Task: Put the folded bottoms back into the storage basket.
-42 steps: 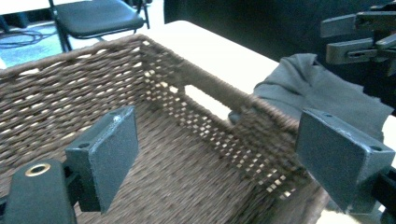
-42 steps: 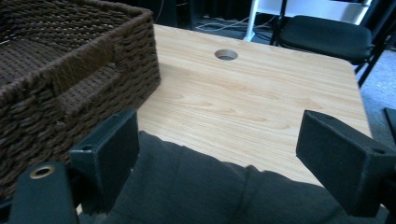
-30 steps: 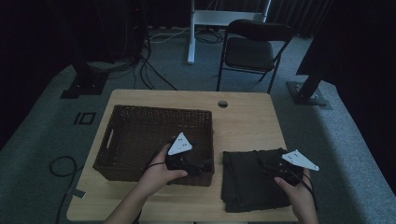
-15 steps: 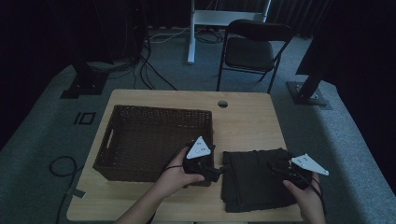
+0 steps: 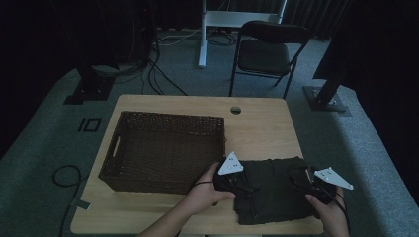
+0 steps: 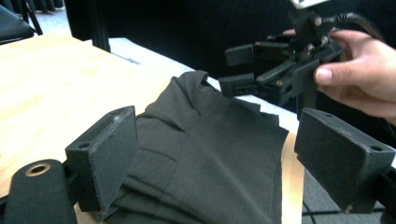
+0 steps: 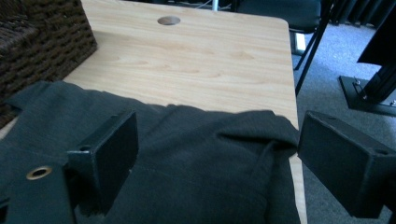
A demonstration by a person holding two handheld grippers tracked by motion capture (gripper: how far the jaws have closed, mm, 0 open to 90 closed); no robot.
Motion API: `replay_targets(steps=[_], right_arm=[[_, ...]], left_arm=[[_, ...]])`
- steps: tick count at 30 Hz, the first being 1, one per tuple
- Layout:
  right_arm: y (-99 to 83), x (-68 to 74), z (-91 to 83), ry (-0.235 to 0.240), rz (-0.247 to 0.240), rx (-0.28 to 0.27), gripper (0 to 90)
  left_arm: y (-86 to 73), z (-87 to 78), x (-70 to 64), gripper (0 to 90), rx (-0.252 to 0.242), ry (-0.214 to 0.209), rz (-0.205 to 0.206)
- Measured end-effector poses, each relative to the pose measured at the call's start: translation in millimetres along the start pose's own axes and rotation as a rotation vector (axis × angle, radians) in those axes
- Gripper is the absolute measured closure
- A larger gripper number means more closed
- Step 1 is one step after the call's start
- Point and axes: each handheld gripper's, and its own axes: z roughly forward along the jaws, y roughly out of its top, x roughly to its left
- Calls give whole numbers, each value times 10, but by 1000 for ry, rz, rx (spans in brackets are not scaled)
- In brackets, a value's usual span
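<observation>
A dark, folded cloth (image 5: 272,195) lies on the front right part of the wooden table (image 5: 262,131). My left gripper (image 5: 242,186) is at the cloth's left edge. In the left gripper view it (image 6: 219,154) is open, its jaws straddling the cloth (image 6: 201,107) low over the near corner. My right gripper (image 5: 300,178) is at the cloth's right edge, held by a hand. Its jaws (image 7: 215,154) stand wide open over the cloth (image 7: 187,135), with a raised fold near the right jaw. The left gripper view also catches the right gripper (image 6: 236,70), open above the cloth's far corner.
A dark wicker basket (image 5: 168,117) takes up the left half of the table, its wall (image 7: 42,42) close to the cloth. A cable hole (image 5: 235,109) is near the table's far edge. A folding chair (image 5: 267,52) stands behind the table.
My left gripper moved right, from the basket's front edge to the cloth's left edge. My right gripper shifted slightly toward the cloth's right side.
</observation>
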Motion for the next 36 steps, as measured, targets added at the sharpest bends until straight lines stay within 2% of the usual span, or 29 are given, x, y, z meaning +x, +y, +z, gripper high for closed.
replay_targets(steps=[7,16,19,25,28,31,33,36], right_arm=[[-118,-85,26,-13,16,22,121],[-271,-195,52,-23,34,54,121],[-320,-214,78,-21,38,68,121],[-386,-231,150,-13,39,96,121],[-421,-240,199,-11,38,118,121],[-441,-245,220,-8,34,132,121],[-454,-255,235,-3,44,135,121],[-468,-270,252,8,59,144,120]], left_arm=[[-80,203,-153,140,21,-17,11],[-350,452,-313,140,68,-17,4],[-435,507,-317,140,92,-3,11],[-607,601,-322,141,127,19,-17],[-682,630,-324,141,143,41,-31],[-740,638,-316,141,138,67,-49],[-755,636,-312,141,143,82,-40],[-797,623,-299,141,158,115,-48]])
